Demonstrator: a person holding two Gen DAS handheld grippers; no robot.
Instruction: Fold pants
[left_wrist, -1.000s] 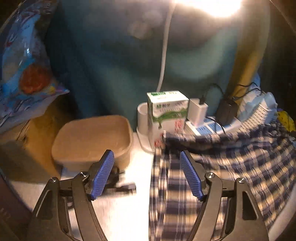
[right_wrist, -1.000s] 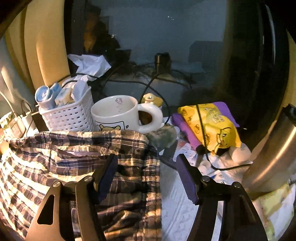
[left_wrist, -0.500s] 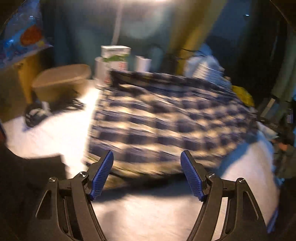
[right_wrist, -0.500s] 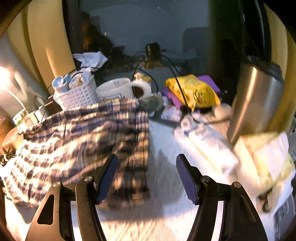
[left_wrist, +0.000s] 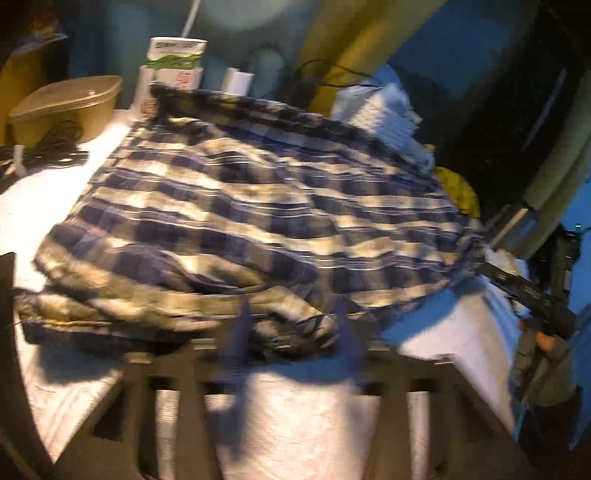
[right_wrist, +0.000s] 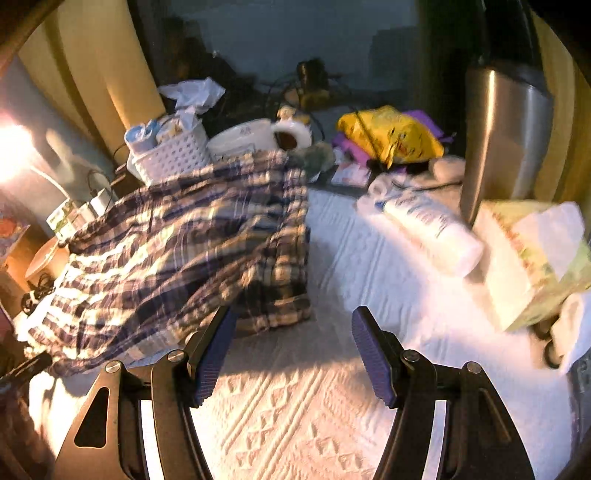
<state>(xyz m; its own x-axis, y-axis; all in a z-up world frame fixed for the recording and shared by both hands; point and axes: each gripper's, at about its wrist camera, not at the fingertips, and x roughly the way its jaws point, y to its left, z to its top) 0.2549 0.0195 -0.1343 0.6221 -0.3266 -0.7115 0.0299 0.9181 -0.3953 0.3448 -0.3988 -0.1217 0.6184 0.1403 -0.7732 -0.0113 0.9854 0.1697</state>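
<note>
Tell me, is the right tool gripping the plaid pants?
No, the right gripper is open, its jaws spread over bare tablecloth beside the pants.

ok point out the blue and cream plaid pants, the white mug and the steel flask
blue and cream plaid pants (right_wrist: 177, 236): right wrist view, middle of the spread cloth
white ceramic mug (right_wrist: 243, 138): right wrist view, outer wall below the rim
tall brushed steel flask (right_wrist: 506, 136): right wrist view, middle of the body

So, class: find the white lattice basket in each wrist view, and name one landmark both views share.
Left wrist: white lattice basket upper right, behind the plaid pants.
Right wrist: basket upper left, at the pants' far edge.
Shared landmark: yellow packet.
</note>
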